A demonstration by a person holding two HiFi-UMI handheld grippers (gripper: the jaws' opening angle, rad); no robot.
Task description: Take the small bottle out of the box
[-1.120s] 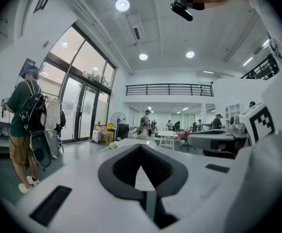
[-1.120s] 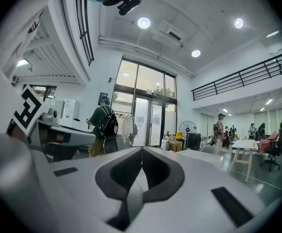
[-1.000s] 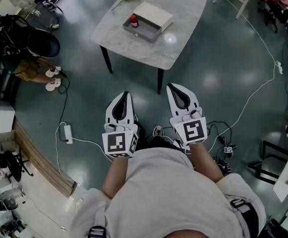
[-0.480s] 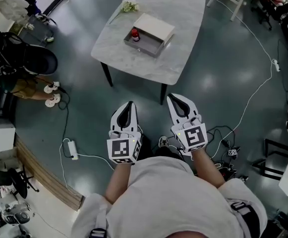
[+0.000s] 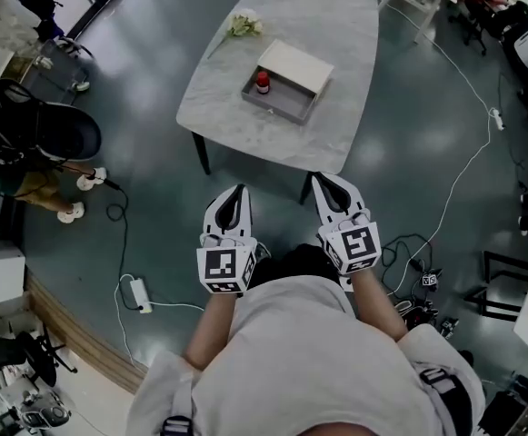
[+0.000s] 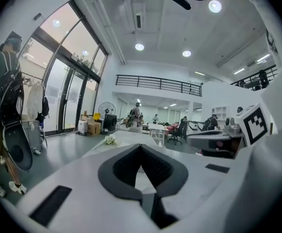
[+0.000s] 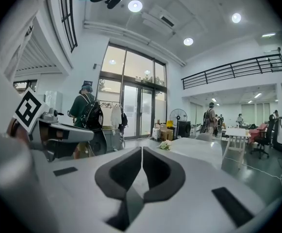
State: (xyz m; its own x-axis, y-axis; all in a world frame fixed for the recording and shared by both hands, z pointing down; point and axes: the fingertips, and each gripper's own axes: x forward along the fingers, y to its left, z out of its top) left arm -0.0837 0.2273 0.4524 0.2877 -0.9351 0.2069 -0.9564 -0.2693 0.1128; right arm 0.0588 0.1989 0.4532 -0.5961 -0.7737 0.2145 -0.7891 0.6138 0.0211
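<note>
Both claws hover well short of the marble table (image 5: pixel 245 127). The left gripper (image 5: pixel 237 193) is pressed together on nothing, and the right gripper (image 5: pixel 322 181) is pressed together and empty too. The red-capped small bottle (image 5: pixel 263 82) stands inside the open box (image 5: pixel 282 110) on the tabletop.

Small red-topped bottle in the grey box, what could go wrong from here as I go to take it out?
1. The left gripper and the right gripper are both shut and short of the marble table. Reaching in like that would likely knock the small red-topped bottle over.
2. The bottle stands near an end wall of the shallow grey box, so a jaw may catch that wall.
3. A white cable trails across the floor beside the table, a possible trip.
</note>
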